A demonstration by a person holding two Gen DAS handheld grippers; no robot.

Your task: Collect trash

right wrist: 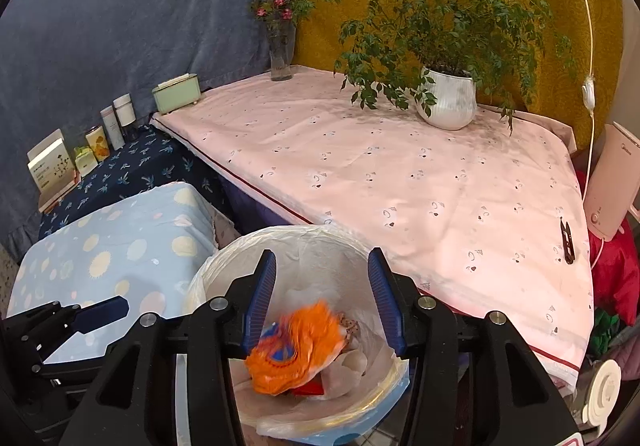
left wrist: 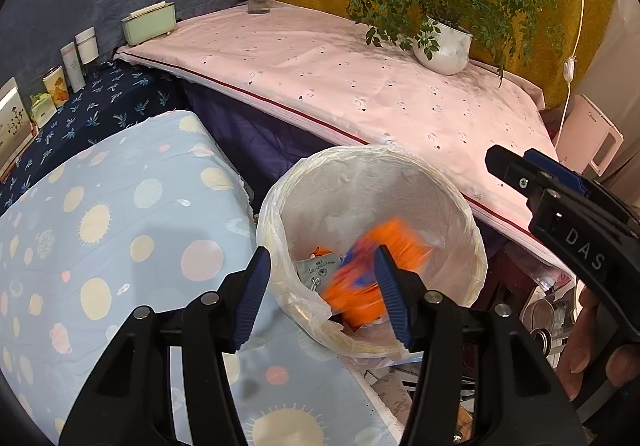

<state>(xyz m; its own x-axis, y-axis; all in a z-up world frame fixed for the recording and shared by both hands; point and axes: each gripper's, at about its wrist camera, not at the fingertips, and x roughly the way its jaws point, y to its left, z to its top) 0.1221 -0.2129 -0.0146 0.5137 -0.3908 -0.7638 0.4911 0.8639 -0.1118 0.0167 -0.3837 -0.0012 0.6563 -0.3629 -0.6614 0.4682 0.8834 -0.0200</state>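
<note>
Fingers (left wrist: 256, 298) of both grippers parted, empty, above orange wrapper (right wrist: 296, 346) in bin (left wrist: 476, 246).

Blurred orange wrapper (right wrist: 296, 350) in lined bin (right wrist: 360, 418)

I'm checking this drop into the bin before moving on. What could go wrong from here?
1. The orange wrapper is blurred, apparently mid-fall inside the lined bin; light as it looks, it might catch on the liner rim.
2. The left gripper and right gripper both hang open over the bin, close together, so they could bump when pulling away.
3. A small black clip on the pink cloth could be missed.
</note>
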